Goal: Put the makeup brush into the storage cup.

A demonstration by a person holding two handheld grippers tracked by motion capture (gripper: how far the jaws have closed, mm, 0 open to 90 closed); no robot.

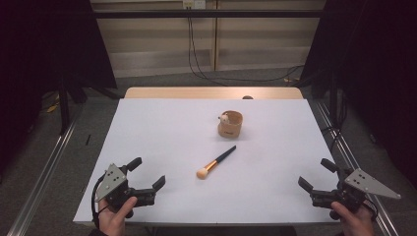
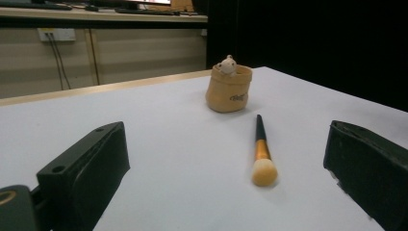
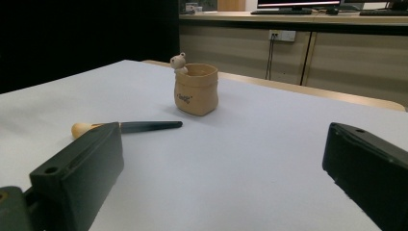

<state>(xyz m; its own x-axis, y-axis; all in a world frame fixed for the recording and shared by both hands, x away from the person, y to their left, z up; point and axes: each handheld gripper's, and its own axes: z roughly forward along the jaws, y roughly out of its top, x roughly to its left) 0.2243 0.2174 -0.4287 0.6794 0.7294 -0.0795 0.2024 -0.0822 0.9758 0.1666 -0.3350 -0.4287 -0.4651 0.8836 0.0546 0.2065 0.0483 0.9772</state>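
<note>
Makeup brush (image 1: 216, 162) lies diagonally mid-desk, bristles toward the nearer left gripper (image 1: 147, 178); both it and the right gripper (image 1: 314, 178) gape empty.

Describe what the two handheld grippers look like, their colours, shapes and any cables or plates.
Both the left gripper and the right gripper are black, each with two blocky black jaws that have small round holes. Each carries a grey three-cornered plate with small dark holes on top. A black cable loops from the left one.
</note>
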